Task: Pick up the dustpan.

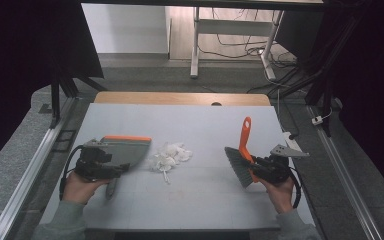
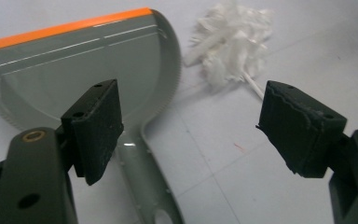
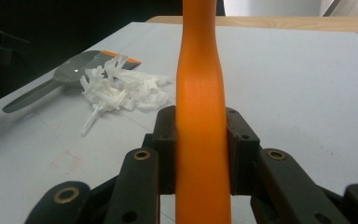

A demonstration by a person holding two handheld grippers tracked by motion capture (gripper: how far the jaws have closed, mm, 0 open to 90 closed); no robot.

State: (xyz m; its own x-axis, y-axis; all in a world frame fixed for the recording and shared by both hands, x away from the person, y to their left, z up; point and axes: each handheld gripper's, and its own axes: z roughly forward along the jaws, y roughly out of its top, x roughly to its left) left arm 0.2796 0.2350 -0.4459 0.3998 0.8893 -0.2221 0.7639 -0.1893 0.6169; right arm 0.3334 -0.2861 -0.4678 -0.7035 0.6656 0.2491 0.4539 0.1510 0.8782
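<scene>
While the right gripper (image 3: 200, 154) clamps the brush (image 1: 243, 152), left fingers (image 2: 95, 126) gape over the dustpan (image 2: 81, 70) handle running toward them; paper scraps (image 1: 169, 156) lie between.

The setting is a laboratory or test workspace arranged for recording. A pale grey counter (image 1: 220, 125) stands inside a frame of dark metal struts (image 1: 56, 102), with black curtains (image 1: 27, 55) hung at both sides. Aluminium rails (image 1: 27, 172) run along the left and right edges of the work area. The floor is grey carpet (image 1: 145, 75). Behind the counter, a white-legged desk frame (image 1: 196, 42) stands over loose black cables (image 1: 240, 50) trailing across the floor. A white connector (image 1: 318, 120) lies beside the right-hand rail. Furnishings are bare and functional throughout.
</scene>
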